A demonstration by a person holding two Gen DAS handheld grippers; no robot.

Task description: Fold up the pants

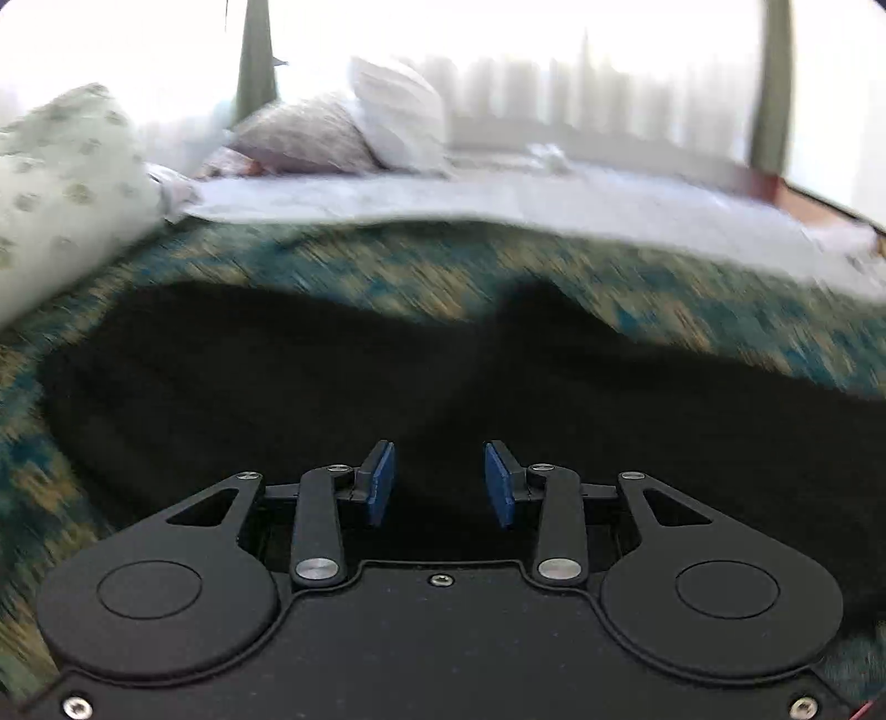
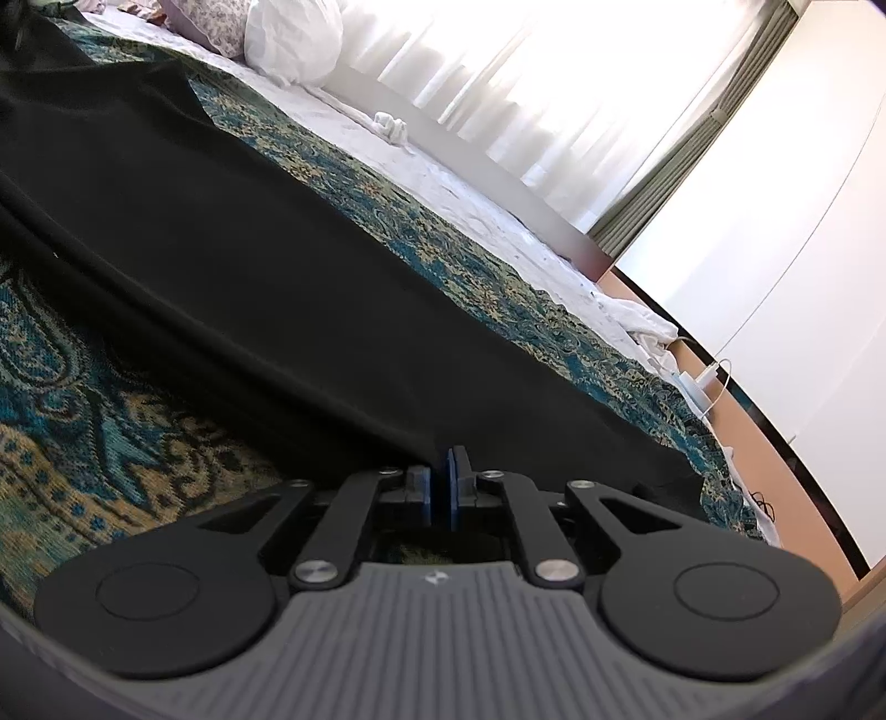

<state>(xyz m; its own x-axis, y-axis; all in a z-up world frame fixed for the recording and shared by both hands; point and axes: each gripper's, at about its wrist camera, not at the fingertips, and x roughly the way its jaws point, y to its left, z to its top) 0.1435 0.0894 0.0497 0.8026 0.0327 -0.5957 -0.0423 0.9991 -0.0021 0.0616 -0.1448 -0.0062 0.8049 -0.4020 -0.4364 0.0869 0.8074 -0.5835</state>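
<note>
Black pants [image 1: 332, 376] lie spread over a teal and gold patterned bedspread [image 1: 387, 266]; the left wrist view is motion-blurred. My left gripper [image 1: 441, 483] hovers over the dark cloth, open, with nothing between its blue pads [image 1: 382, 482]. In the right wrist view the pants [image 2: 249, 249] run as a long dark band from the upper left down to my right gripper [image 2: 443, 486]. Its blue pads [image 2: 457, 487] stand nearly together on the near edge of the pants, with only a thin dark sliver between them.
Pillows [image 1: 61, 183] [image 1: 398, 116] lie at the bed's far side on a white sheet [image 1: 498, 194]. In the right wrist view the bedspread [image 2: 83, 415] fills the left, a white pillow [image 2: 293, 39] sits at the top, and a charger with cable [image 2: 703, 382] lies past the bed's right edge.
</note>
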